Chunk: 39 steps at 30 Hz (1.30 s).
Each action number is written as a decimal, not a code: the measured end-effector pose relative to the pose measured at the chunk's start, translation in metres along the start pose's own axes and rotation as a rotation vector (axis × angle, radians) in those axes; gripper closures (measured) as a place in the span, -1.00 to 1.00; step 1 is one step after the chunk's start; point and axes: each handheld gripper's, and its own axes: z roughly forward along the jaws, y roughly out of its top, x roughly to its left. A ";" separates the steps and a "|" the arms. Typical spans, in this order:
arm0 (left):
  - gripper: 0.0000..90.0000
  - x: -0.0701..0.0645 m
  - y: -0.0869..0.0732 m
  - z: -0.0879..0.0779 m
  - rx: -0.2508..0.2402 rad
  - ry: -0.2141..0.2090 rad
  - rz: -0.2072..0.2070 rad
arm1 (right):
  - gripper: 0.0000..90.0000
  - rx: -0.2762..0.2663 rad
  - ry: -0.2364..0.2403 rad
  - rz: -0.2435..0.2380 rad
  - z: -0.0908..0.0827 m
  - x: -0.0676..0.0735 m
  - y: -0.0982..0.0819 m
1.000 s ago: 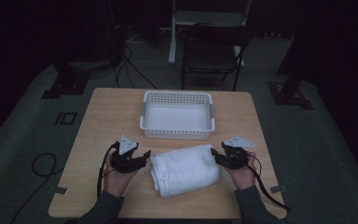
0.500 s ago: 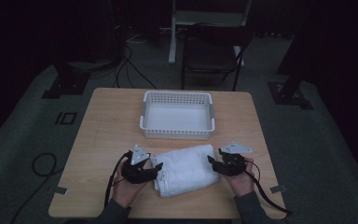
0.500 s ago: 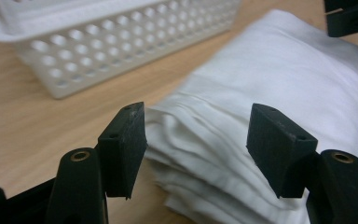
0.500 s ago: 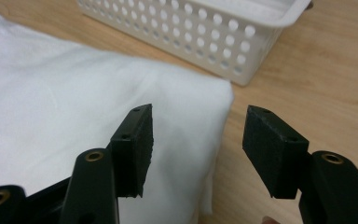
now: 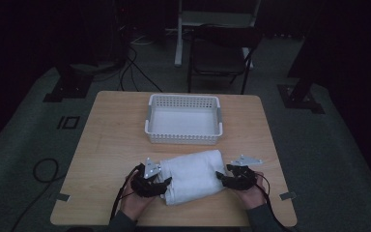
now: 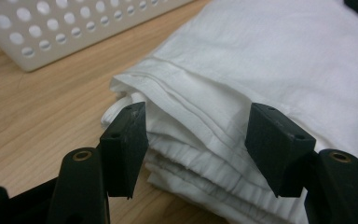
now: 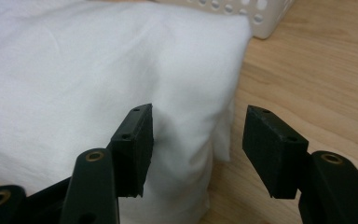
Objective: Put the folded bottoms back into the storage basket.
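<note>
Both my hand-held grippers, left (image 6: 193,140) and right (image 7: 198,144), gape at the folded towel's (image 5: 193,175) ends; soft, floppy, so I'd pinch its layered edges.

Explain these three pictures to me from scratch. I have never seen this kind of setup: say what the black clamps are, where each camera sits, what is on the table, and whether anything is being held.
There is no robot here. A person sits at a wooden table and holds a two-jaw hand tool in each hand: the left gripper and the right gripper.

The wide picture comes from a camera fixed above, looking down. The two close pictures come from cameras riding on each gripper, looking along its black jaws.

On the table lie a folded white cloth near the person and an empty white perforated basket beyond it.

Nothing is gripped. Both grippers stand open at opposite ends of the cloth, the left at its layered edges.
</note>
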 end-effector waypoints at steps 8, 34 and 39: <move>-0.15 0.007 -0.003 0.007 0.013 0.009 -0.009 | 0.05 0.043 0.019 -0.003 0.011 0.005 0.001; -0.15 0.064 0.020 0.028 0.021 0.139 -0.090 | -0.13 0.065 0.032 -0.016 0.051 0.012 0.036; -0.17 0.066 0.029 0.015 -0.020 0.133 -0.122 | -0.20 0.032 -0.004 -0.019 0.041 0.012 0.045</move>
